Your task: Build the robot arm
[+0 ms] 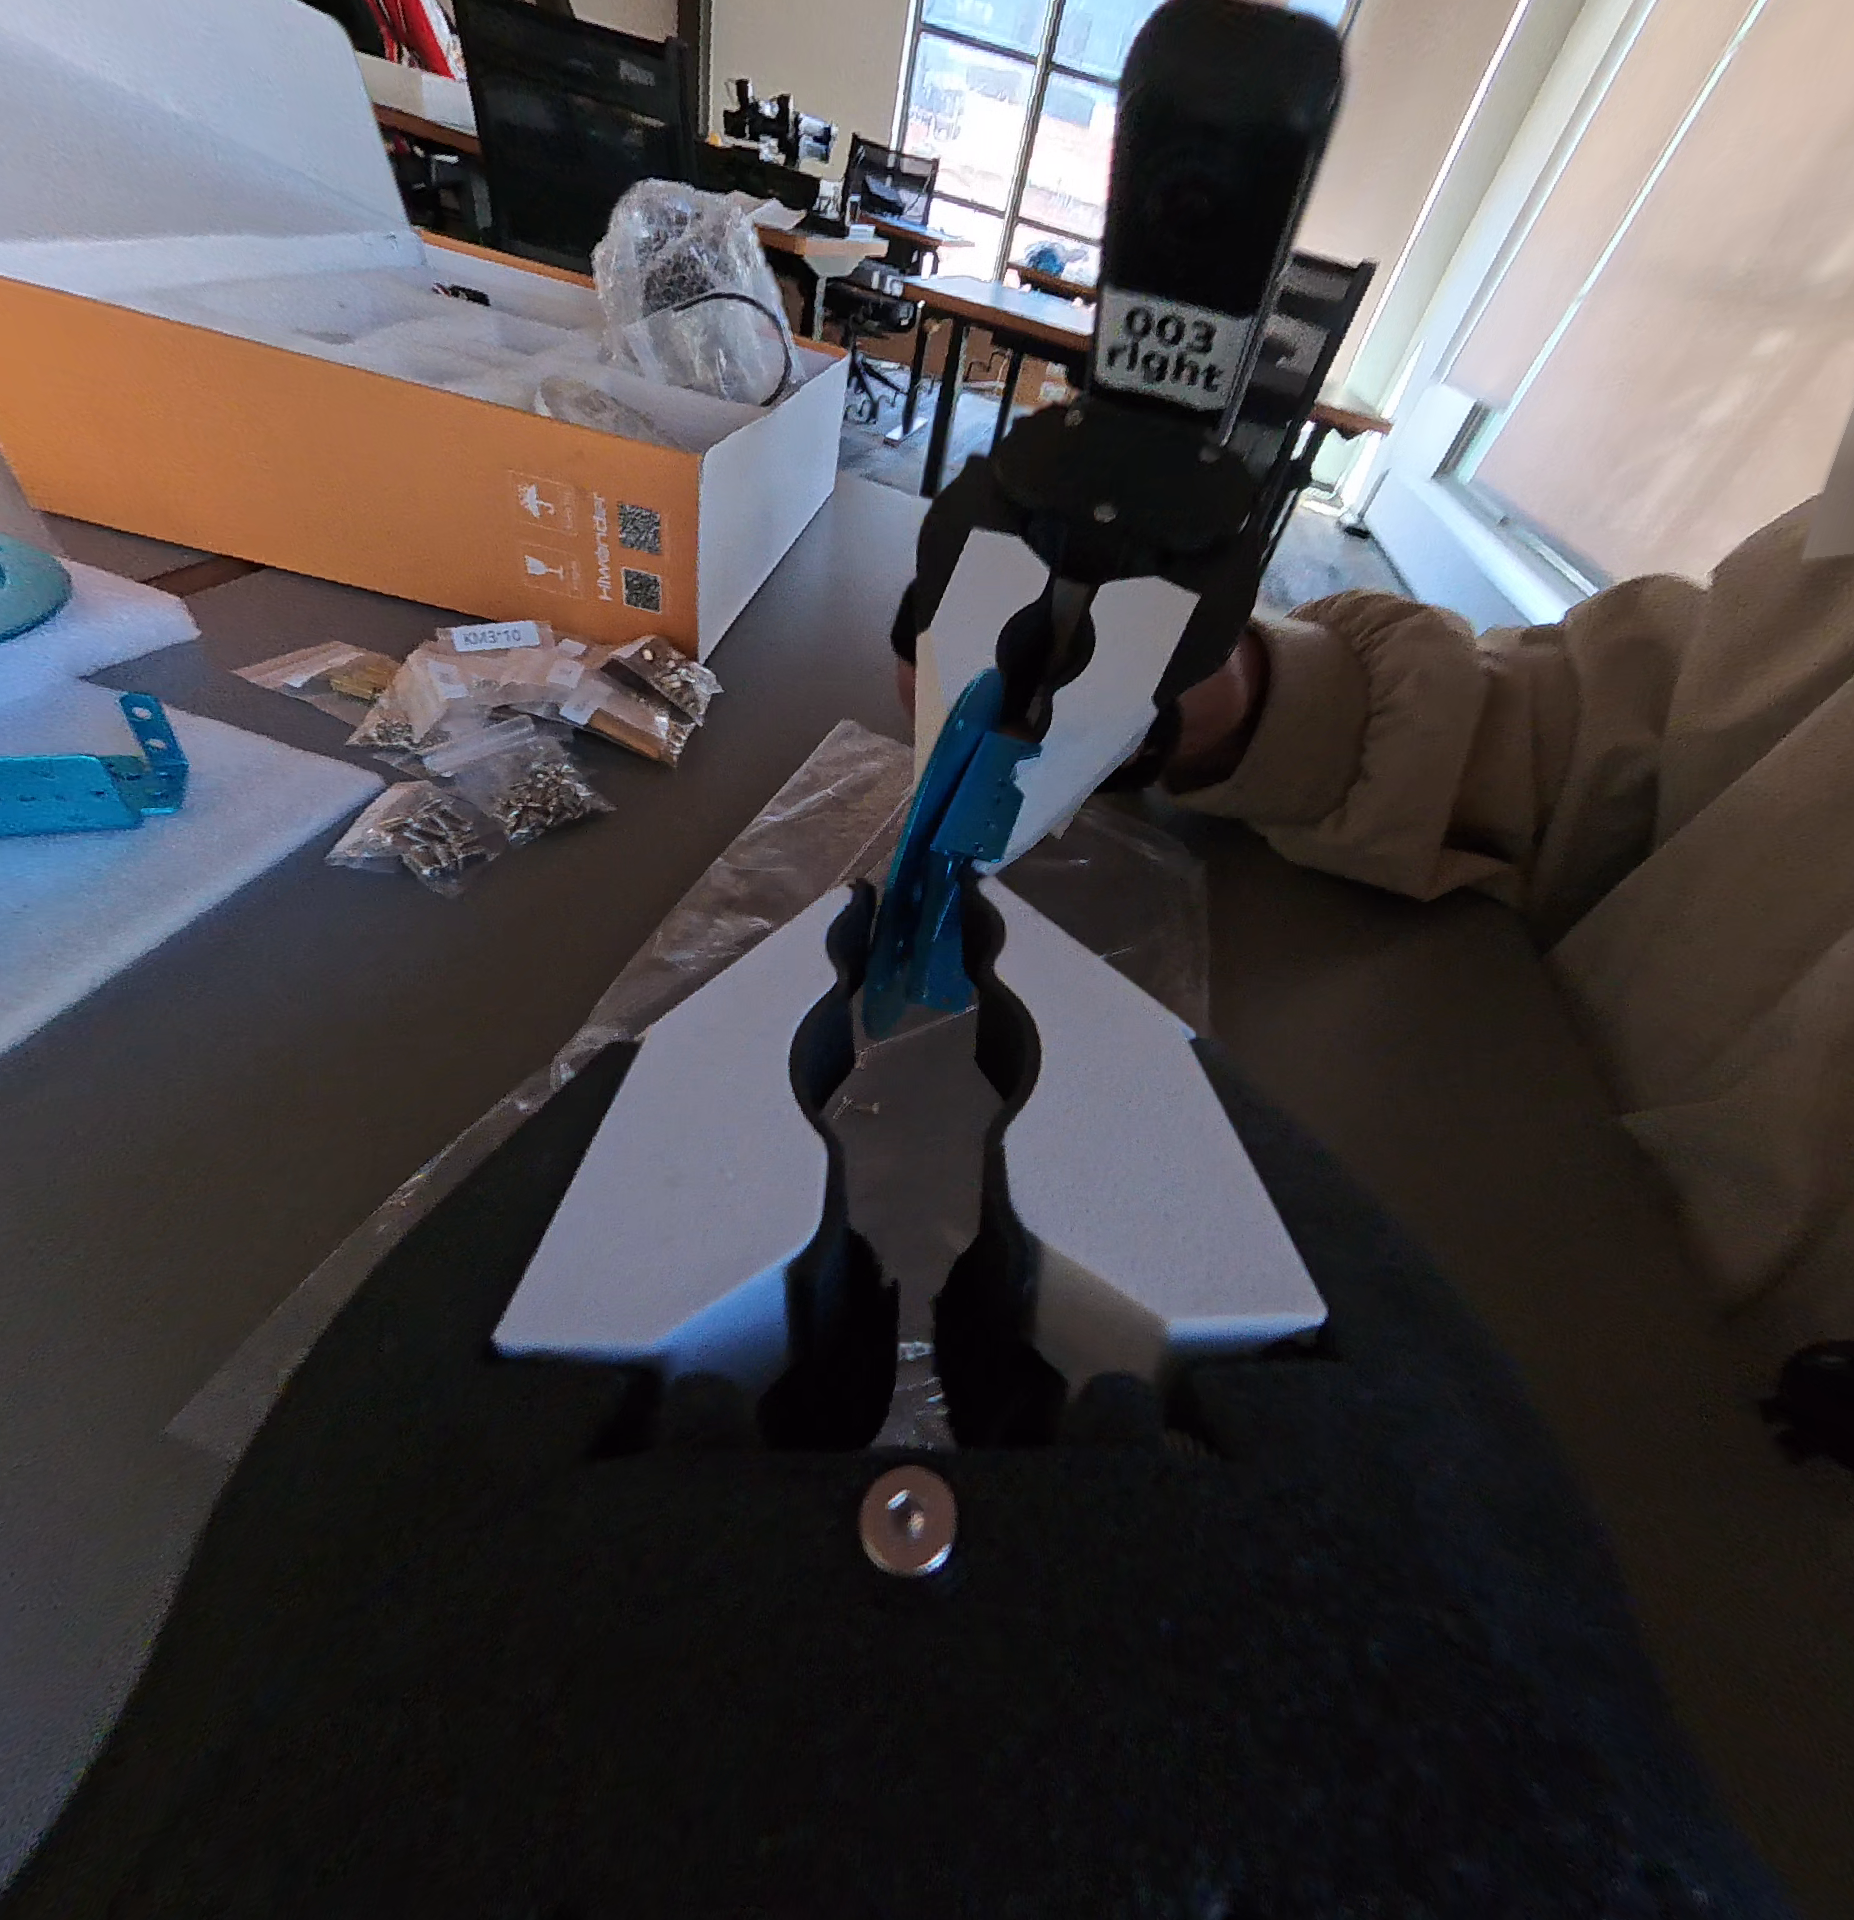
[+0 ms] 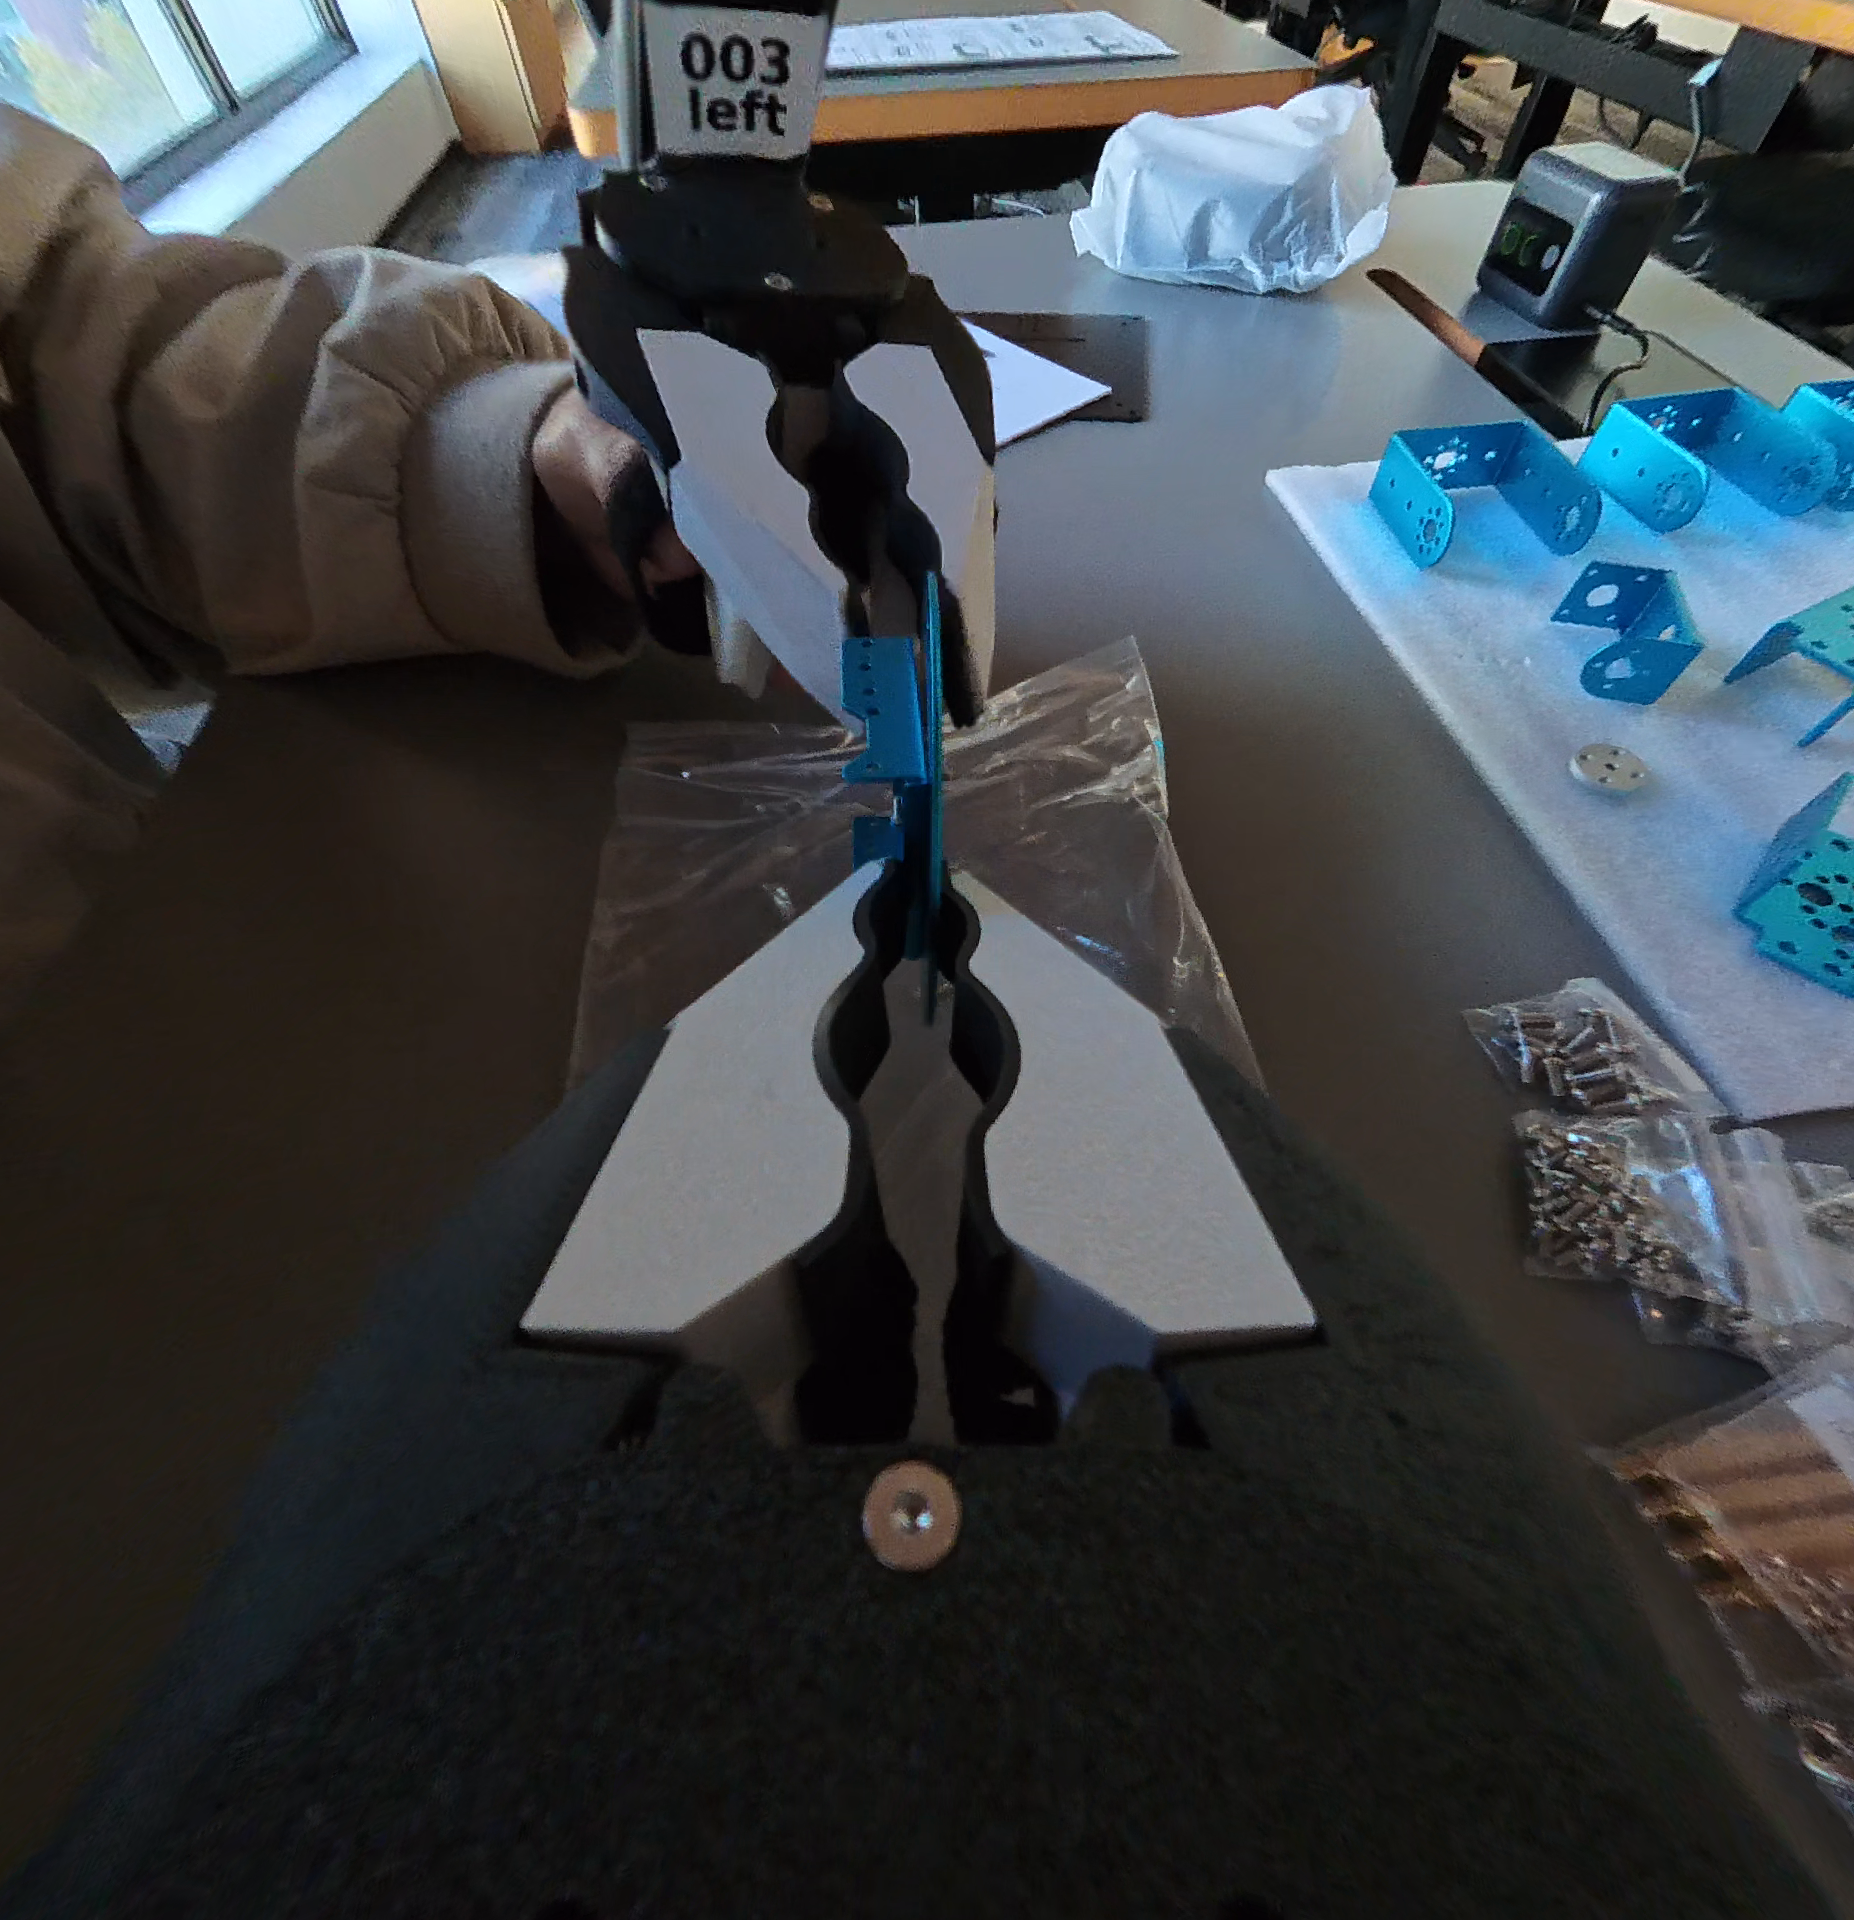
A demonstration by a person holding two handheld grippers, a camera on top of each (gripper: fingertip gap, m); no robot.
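A blue round metal plate [image 1: 907,935] with a blue bracket [image 1: 980,810] fixed to it is held on edge above the grey table between both grippers. My left gripper [image 1: 918,914] is shut on the plate's near rim. My right gripper [image 1: 1006,727] faces it and is shut on the far end by the bracket. In the right wrist view the plate [image 2: 931,810] shows edge-on, with the bracket [image 2: 881,707] on its left. There my right gripper [image 2: 918,914] pinches the near rim and my left gripper [image 2: 902,623] grips the far end. A clear plastic bag [image 2: 1048,810] lies flat underneath.
An orange-and-white box [image 1: 331,457] holding a bubble-wrapped bundle [image 1: 684,291] stands at the back left. Screw bags [image 1: 487,800] [image 2: 1609,1195] lie on the table. Blue brackets [image 2: 1629,488] rest on white foam [image 2: 1525,675]. Tan sleeves [image 1: 1474,727] [image 2: 227,447] reach in. Both grippers' tips are close together, under 4 cm apart.
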